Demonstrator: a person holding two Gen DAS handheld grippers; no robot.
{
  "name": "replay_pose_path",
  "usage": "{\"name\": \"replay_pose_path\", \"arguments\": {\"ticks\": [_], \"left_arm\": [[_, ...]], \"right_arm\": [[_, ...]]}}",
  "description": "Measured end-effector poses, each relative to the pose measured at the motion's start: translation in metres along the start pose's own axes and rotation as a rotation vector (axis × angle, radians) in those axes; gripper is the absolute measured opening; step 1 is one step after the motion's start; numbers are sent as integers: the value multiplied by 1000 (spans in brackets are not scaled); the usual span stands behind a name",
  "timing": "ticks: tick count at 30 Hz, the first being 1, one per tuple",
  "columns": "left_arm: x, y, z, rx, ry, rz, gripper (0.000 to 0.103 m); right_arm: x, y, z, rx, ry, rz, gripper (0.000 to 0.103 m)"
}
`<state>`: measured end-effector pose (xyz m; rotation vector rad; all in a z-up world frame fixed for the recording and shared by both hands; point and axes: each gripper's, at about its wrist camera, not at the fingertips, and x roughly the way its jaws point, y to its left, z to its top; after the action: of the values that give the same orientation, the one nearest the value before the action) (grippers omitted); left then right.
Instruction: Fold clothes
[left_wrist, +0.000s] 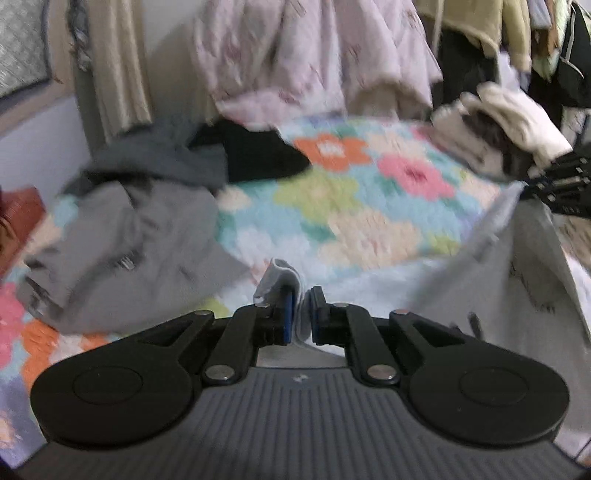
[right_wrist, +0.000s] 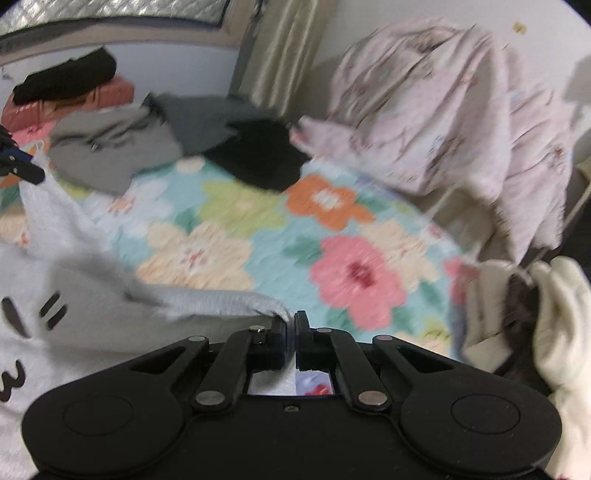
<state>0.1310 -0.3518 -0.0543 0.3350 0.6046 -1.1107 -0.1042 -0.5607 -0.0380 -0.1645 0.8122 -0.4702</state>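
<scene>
A light grey garment with dark printed marks (right_wrist: 48, 325) hangs stretched between my two grippers above a flowered bedspread (right_wrist: 236, 236). My left gripper (left_wrist: 302, 314) is shut on a fold of its edge (left_wrist: 277, 277); the cloth also shows at the right of the left wrist view (left_wrist: 517, 280). My right gripper (right_wrist: 291, 332) is shut on another edge of the same garment (right_wrist: 236, 302). The right gripper shows at the far right of the left wrist view (left_wrist: 561, 184), the left gripper at the far left of the right wrist view (right_wrist: 18, 162).
A grey hoodie (left_wrist: 125, 243), a dark grey garment (left_wrist: 162, 155) and a black garment (left_wrist: 258, 151) lie on the bed's far side. A pink quilt (left_wrist: 306, 62) is heaped at the back. A stack of cream and brown clothes (right_wrist: 535, 325) sits at the right.
</scene>
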Motion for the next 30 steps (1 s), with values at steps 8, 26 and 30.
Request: {"name": "replay_pose_path", "arguments": {"ticks": [8, 26, 30], "left_arm": [[-17, 22, 43, -131, -207, 49, 9], [72, 42, 53, -239, -63, 153, 47], [57, 47, 10, -246, -23, 135, 59]], "right_arm": [[-12, -17, 29, 14, -117, -44, 4], [30, -9, 12, 234, -47, 172, 38], [21, 2, -2, 205, -10, 211, 44]]}}
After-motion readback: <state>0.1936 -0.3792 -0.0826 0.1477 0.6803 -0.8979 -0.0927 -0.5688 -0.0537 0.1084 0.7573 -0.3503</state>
